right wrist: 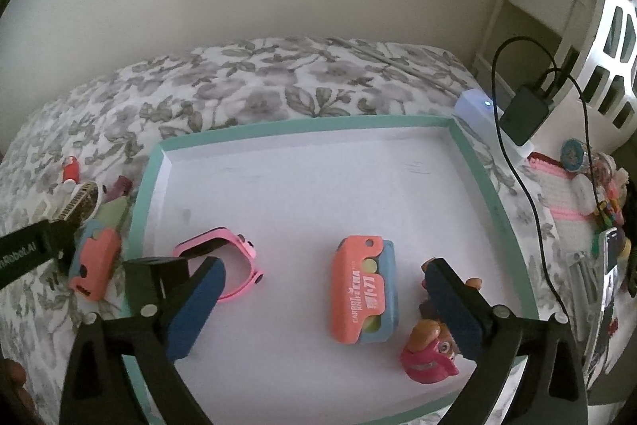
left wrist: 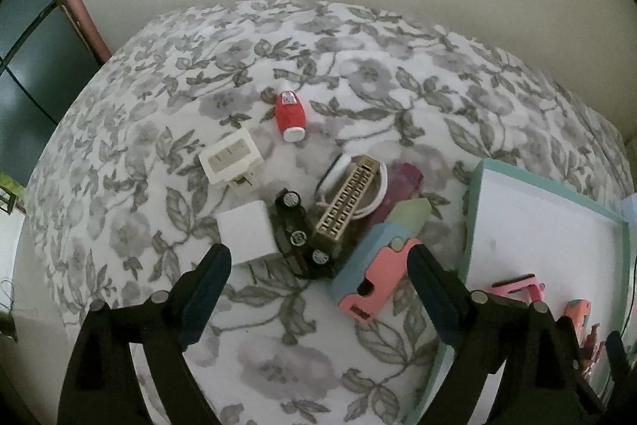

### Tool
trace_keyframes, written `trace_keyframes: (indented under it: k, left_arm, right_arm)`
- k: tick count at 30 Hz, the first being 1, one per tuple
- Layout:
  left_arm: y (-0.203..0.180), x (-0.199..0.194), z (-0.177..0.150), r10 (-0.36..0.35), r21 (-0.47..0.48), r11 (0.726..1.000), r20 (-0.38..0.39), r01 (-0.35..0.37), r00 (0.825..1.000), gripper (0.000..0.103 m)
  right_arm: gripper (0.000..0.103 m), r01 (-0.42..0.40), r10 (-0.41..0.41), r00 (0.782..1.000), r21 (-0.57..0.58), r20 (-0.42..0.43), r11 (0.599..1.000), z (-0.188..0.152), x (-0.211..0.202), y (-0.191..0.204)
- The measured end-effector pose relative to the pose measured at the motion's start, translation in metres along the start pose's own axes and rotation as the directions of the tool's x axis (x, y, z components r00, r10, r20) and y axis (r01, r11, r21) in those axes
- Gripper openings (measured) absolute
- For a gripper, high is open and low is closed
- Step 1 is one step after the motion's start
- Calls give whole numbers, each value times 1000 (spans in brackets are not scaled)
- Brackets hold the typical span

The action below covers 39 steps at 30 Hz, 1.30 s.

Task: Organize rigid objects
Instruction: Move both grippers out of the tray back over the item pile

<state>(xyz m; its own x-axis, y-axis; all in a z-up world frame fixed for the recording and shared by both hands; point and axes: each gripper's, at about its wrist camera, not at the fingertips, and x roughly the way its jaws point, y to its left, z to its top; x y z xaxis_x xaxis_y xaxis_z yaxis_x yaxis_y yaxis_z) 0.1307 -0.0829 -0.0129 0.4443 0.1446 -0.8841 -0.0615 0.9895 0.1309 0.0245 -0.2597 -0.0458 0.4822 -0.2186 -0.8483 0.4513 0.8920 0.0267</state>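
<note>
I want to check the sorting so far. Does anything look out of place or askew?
Yes. The black toy car lies on its side, wheels showing, in the pile outside the tray. The dog figure inside the tray has tipped over.

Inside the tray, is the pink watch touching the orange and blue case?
Apart. The right wrist view shows bare white tray floor between the pink watch and the orange and blue case.
</note>
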Motion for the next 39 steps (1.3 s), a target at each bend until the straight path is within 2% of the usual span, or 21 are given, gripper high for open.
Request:
trace_keyframes:
  k: [2, 7, 14, 21, 24, 27, 32, 36, 39]
  left_arm:
    - [5, 0, 2, 5, -4, 1000, 11, -4, 1000, 95]
    - [20, -5, 8, 0, -30, 1000, 44, 1, 999, 96]
    - [41, -18, 21, -9, -41, 999, 142, 15, 990, 96]
    - [60, -25, 31, -28, -47, 998, 174, 36, 984, 96]
    - [76, -29, 35, -7, -76, 997, 183, 21, 983, 96]
    - [94, -31, 39, 7, -93, 996, 184, 11, 983, 96]
    - [128, -26, 43, 76, -134, 989, 153, -55, 985, 96]
    - [151, -22, 42, 79, -183, 981, 124, -56, 989, 96]
    - [163, -10, 40, 63, -227, 973, 71, -46, 995, 96]
  right_arm:
    - [103, -6, 6, 1000, 0, -1, 1000, 0, 0, 1]
    - [103, -38, 38, 999, 11, 19, 999, 2, -5, 4]
    - [103, -59, 60, 993, -13, 100, 998, 12, -28, 18]
    - [103, -122, 118, 983, 17, 141, 992, 30, -53, 30]
    - [103, -189, 185, 970, 7, 159, 982, 39, -63, 41]
    - [103, -206, 206, 964, -17, 168, 978, 45, -68, 58]
    - [103, -263, 268, 951, -55, 155, 963, 48, -67, 85]
    - [103, -294, 303, 946, -86, 120, 952, 45, -60, 109]
    - [102, -305, 317, 944, -122, 95, 945, 43, -54, 126]
